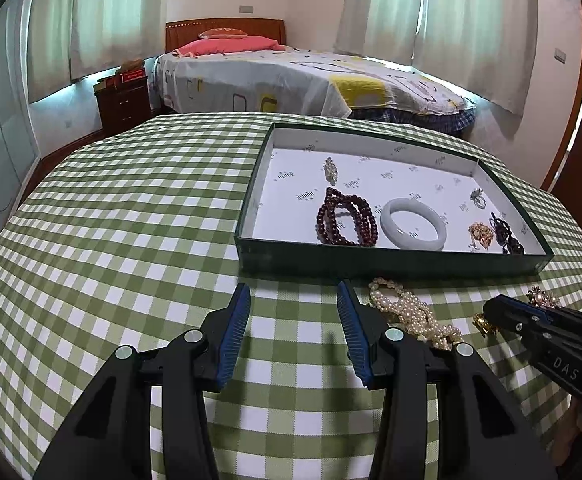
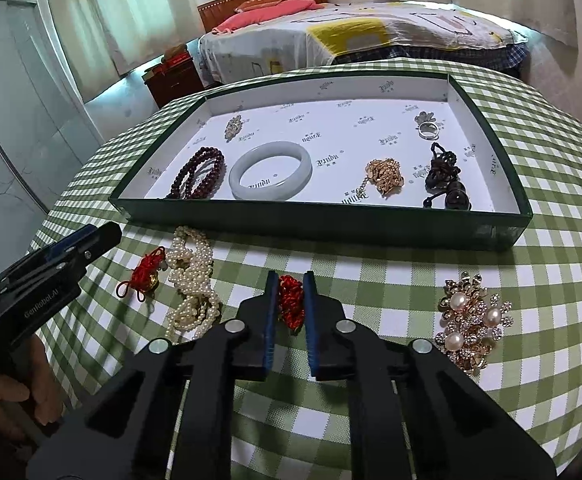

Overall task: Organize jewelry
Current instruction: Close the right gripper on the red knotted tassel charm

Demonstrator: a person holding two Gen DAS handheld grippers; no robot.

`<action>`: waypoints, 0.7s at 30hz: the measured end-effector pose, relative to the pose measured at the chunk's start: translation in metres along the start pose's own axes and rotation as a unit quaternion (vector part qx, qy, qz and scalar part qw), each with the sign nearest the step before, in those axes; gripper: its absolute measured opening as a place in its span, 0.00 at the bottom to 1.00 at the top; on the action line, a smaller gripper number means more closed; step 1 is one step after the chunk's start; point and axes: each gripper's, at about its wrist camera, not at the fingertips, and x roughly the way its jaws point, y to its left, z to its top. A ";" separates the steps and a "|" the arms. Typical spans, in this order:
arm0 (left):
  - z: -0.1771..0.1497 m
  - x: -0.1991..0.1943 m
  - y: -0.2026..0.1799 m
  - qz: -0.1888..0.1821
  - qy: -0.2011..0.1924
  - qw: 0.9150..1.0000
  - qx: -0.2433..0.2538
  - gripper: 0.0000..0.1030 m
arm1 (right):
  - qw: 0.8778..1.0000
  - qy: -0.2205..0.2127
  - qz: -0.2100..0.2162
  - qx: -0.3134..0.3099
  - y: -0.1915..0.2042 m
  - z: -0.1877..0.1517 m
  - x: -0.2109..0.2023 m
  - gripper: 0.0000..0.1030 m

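A green box (image 2: 323, 220) (image 1: 391, 262) with a white lining holds a dark red bead bracelet (image 2: 201, 174), a pale jade bangle (image 2: 271, 172), a gold chain (image 2: 385, 176), a ring (image 2: 427, 130), a dark bead charm (image 2: 443, 178) and a small brooch (image 2: 233, 126). My right gripper (image 2: 290, 300) is shut on a red knotted cord (image 2: 291, 300) in front of the box. My left gripper (image 1: 293, 320) is open and empty, left of the pearl necklace (image 1: 411, 314) (image 2: 191, 280).
A red cord charm with a gold bell (image 2: 145, 276) lies left of the pearls. A pearl brooch (image 2: 471, 318) lies at the right on the green checked tablecloth (image 2: 551, 280). A bed and nightstand stand beyond the table.
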 end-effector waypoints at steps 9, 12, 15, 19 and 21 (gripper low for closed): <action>-0.004 0.001 -0.015 -0.017 0.010 1.000 0.010 0.44 | 1.000 -0.019 -0.018 -0.007 -0.006 -0.003 -0.016 0.09; -0.005 0.000 -0.020 -0.027 0.013 1.000 0.009 0.44 | 1.000 -0.019 -0.017 0.002 -0.012 -0.005 -0.018 0.09; -0.009 -0.002 -0.026 -0.032 0.015 0.999 0.016 0.44 | 1.000 -0.019 -0.015 0.010 -0.017 -0.007 -0.018 0.09; -0.013 0.000 -0.031 -0.035 0.020 0.999 0.025 0.44 | 1.000 -0.018 -0.012 0.012 -0.018 -0.007 -0.017 0.09; -0.014 0.001 -0.033 -0.037 0.024 0.999 0.028 0.44 | 1.000 -0.016 -0.011 0.012 -0.017 -0.007 -0.015 0.09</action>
